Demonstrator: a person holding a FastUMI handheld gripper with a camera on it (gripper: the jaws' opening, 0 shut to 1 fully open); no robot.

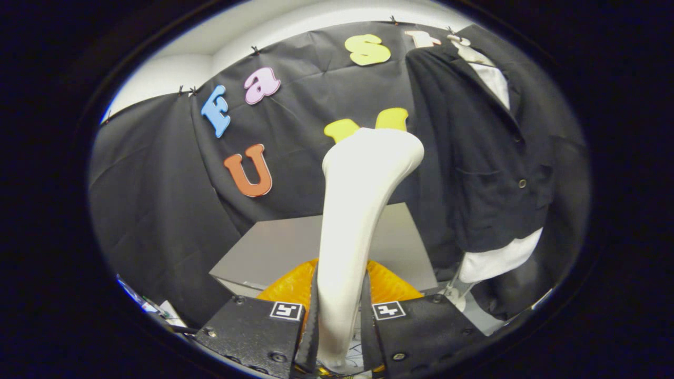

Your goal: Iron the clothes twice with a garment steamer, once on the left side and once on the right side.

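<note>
My gripper (339, 310) is shut on the white garment steamer (358, 210), both black fingers (311, 316) pressing on its slim handle. The steamer stands upright between the fingers and widens to a flat head at the top. Beyond the fingers to the right, a black jacket (484, 158) hangs on a white mannequin torso (497, 260), its front with buttons turned toward me. The steamer head is left of the jacket, apart from it.
A grey table (274, 252) sits just beyond the fingers, with an orange ribbed thing (295, 287) at its near edge behind the steamer handle. The mannequin's stand (455, 292) rises by the table's right corner.
</note>
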